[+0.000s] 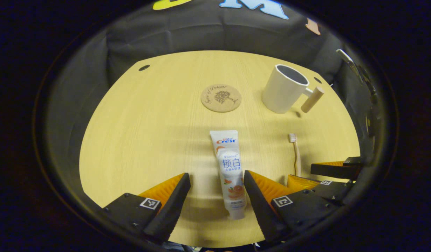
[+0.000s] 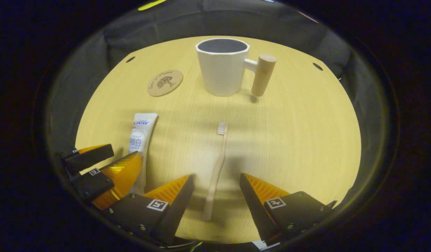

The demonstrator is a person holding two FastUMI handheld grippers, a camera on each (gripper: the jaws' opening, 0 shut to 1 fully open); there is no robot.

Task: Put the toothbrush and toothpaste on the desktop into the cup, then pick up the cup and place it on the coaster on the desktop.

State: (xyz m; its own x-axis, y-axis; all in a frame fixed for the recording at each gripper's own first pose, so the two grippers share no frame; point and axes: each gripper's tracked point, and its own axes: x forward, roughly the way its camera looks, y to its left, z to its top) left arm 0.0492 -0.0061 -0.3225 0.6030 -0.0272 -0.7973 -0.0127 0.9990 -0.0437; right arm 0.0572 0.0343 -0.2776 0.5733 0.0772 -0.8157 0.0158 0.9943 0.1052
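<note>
A white toothpaste tube (image 1: 229, 171) lies flat on the wooden desktop (image 1: 138, 133), its cap end between the spread fingers of my left gripper (image 1: 217, 182), which is open and not touching it. A pale toothbrush (image 2: 217, 164) lies lengthwise, bristles pointing away, its handle end between the fingers of my open right gripper (image 2: 216, 183). The white cup (image 2: 222, 66) with a wooden handle stands upright and empty beyond the brush. A round cork coaster (image 1: 221, 98) lies to the cup's left. The toothbrush (image 1: 296, 154), the cup (image 1: 285, 89) and the right gripper (image 1: 320, 175) appear in the left gripper view.
The left gripper (image 2: 103, 168) sits at the lower left of the right gripper view, beside the toothpaste tube (image 2: 140, 140) and the coaster (image 2: 165, 82). Small round holes (image 2: 317, 66) mark the desktop's far corners. Black cloth walls surround the table.
</note>
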